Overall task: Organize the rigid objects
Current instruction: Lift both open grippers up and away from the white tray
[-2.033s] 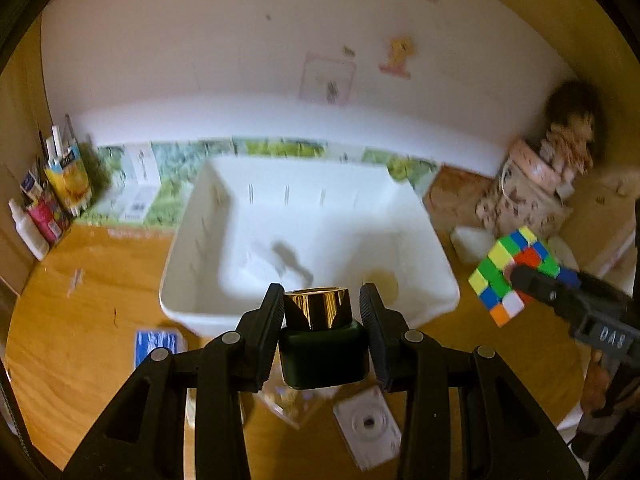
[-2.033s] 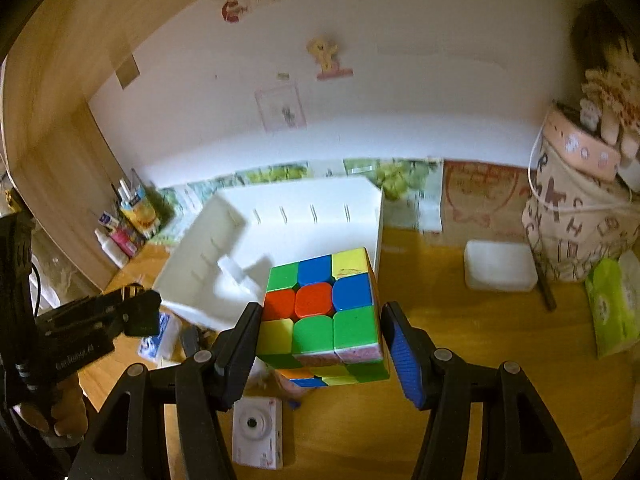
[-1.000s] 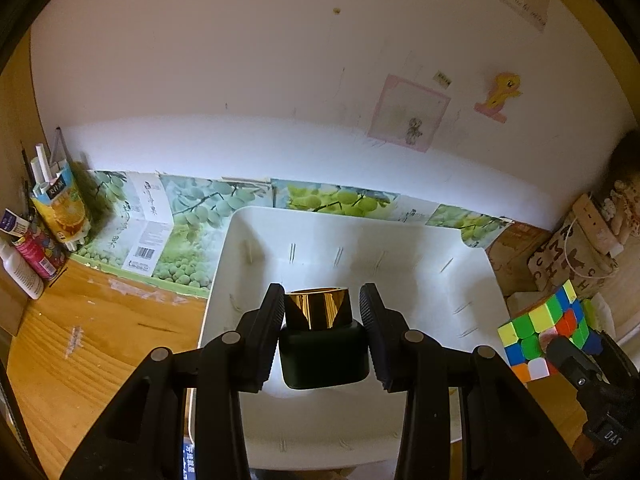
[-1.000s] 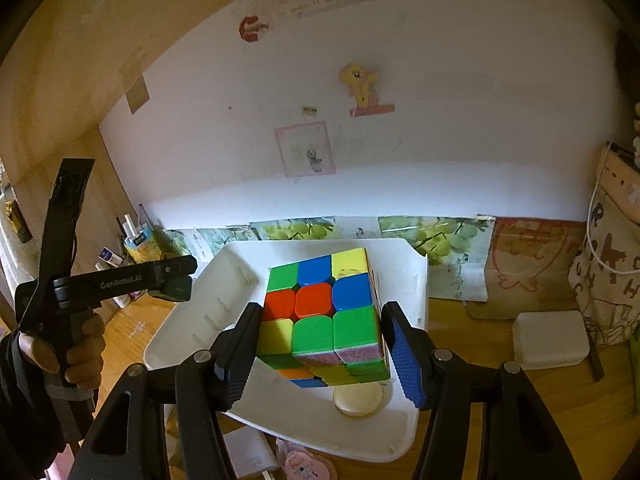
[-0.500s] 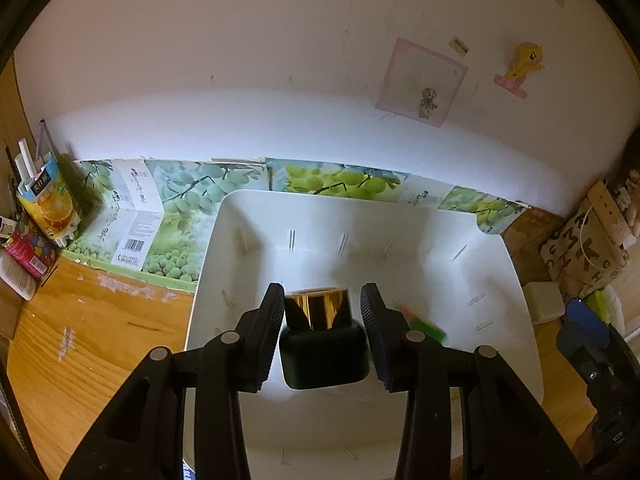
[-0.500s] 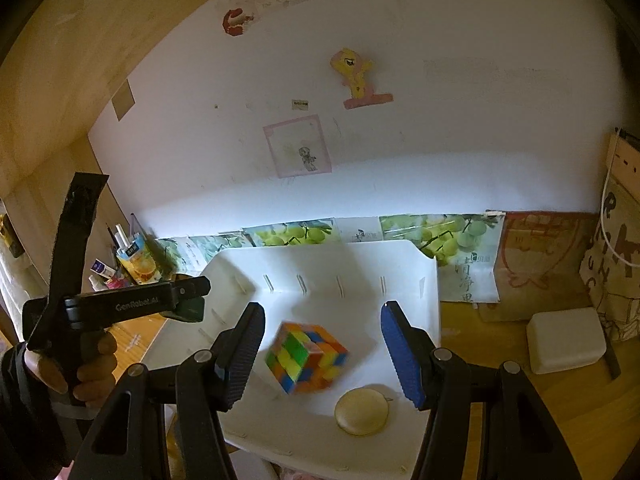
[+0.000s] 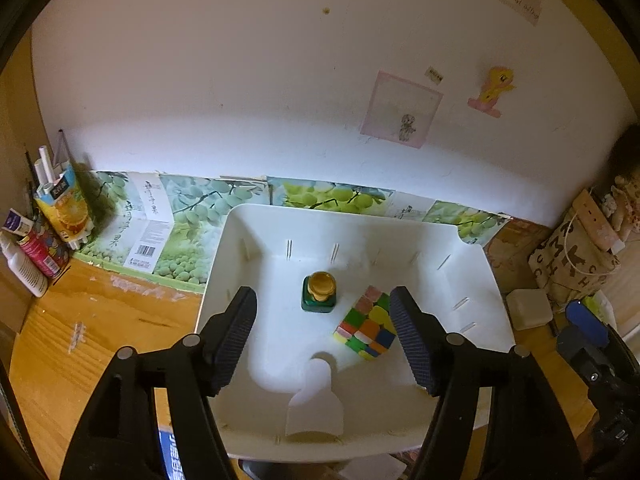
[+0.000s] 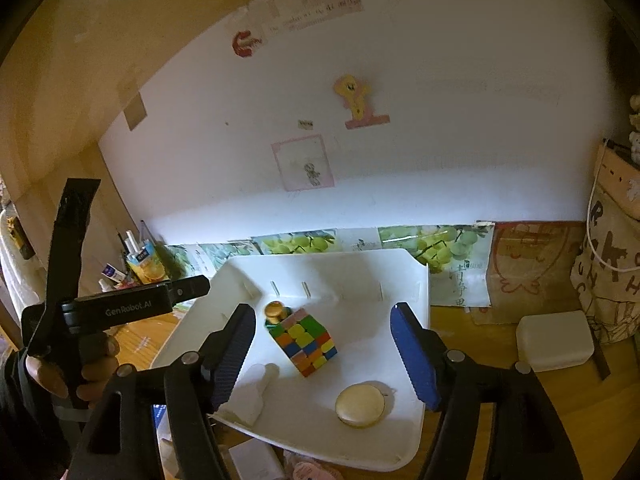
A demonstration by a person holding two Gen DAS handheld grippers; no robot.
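While both grippers hung over the white bin, the scene stood as follows.

Left gripper (image 7: 323, 338): its jaws were opening, well apart, nothing between the pads; it pointed down into the bin.
Right gripper (image 8: 323, 350): its jaws were opening too, spread wide and empty, above the bin's near side.
White bin (image 7: 256, 224): it sat on the wooden desk (image 7: 80, 344), close to the wall, with short slots along its inner walls.
Green bottle (image 7: 319, 293): it stood upright on the bin floor, gold cap up, toward the back, free of both grippers.
Puzzle cube (image 7: 367, 329): it lay tilted on the bin floor, just beside the bottle on its right in the left wrist view; whether the two touched could not be told.
Round beige disc (image 8: 361, 405): it lay flat on the bin floor near the front edge, apart from the cube.
White bottle (image 8: 258, 390): it lay on its side in the bin's near corner.
Person's hand (image 8: 86, 364): it was wrapped round the left gripper's handle, at the left of the right wrist view.
Juice carton (image 7: 64, 206): it stood at the desk's far left corner among small tubes.
White box (image 8: 554, 346): it rested on the desk to the right of the bin.
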